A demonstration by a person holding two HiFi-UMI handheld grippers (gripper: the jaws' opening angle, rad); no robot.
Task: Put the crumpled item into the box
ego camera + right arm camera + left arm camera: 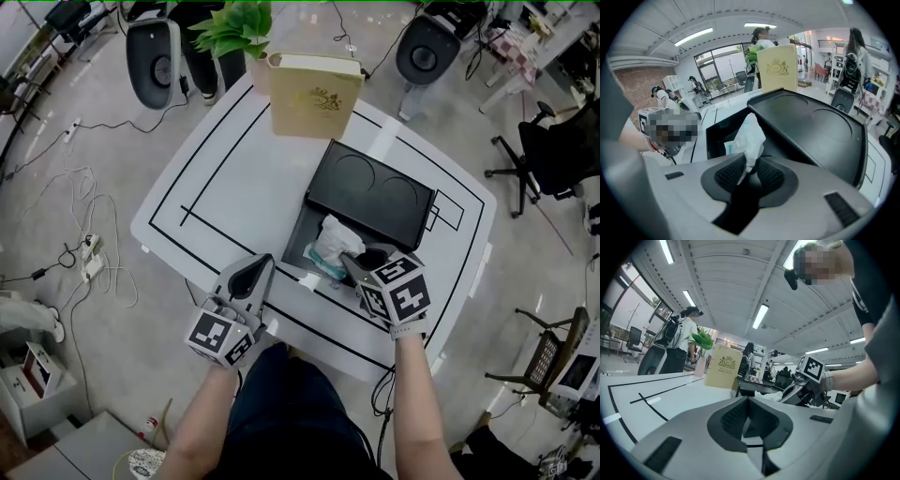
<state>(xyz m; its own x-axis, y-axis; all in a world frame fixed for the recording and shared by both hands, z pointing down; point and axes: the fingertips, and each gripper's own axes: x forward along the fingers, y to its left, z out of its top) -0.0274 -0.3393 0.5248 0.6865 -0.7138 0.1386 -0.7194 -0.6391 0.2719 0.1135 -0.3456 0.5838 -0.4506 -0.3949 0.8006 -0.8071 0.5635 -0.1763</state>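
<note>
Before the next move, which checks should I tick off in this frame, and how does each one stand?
1. Crumpled item inside the black box: ok, it sits in the open part.
2. Right gripper released: cannot tell; its tongs stand apart, but the item's tail lies between the pads.
3. Left gripper empty: ok, tongs shut on nothing, away from the box.
4. Lid clear of the opening: ok, it covers only the far part.
5. Item resting on the box floor: cannot tell.
</note>
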